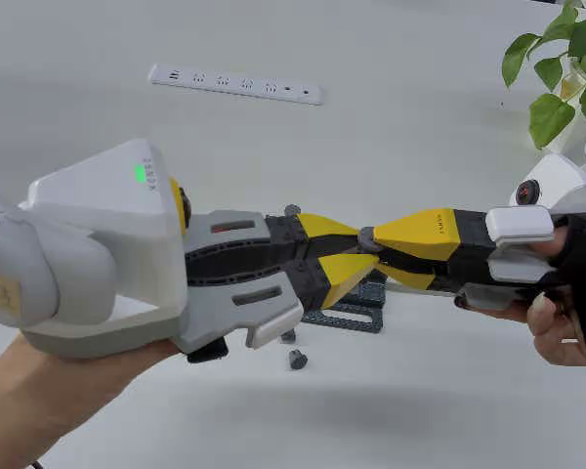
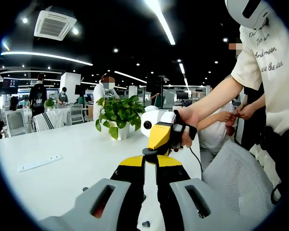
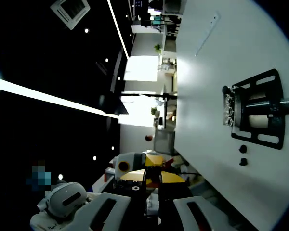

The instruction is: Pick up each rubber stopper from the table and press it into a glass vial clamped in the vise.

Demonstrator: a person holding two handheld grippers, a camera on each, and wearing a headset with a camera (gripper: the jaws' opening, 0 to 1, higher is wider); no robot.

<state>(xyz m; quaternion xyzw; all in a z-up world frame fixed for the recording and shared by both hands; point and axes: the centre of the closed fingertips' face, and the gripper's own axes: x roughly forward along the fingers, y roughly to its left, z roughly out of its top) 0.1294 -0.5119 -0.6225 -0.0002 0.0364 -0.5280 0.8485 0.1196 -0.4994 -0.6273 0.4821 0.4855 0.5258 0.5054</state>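
The left gripper (image 1: 356, 249) and the right gripper (image 1: 379, 252) meet tip to tip in the air above the bench (image 1: 420, 137). One grey rubber stopper (image 1: 366, 237) sits at the point where their yellow fingers (image 1: 422, 234) come together. Both pairs are drawn close about it, but I cannot tell which pair is clenched on it.

Under the tips, a dark vise (image 3: 260, 110) lies on the bench with a row of glass vials (image 3: 229, 108) clamped at one end. Two loose stoppers (image 3: 242, 155) lie just beside the vise. A white power strip (image 1: 234, 85) lies toward the far edge, and a potted plant (image 1: 562, 59) stands at the far right corner.
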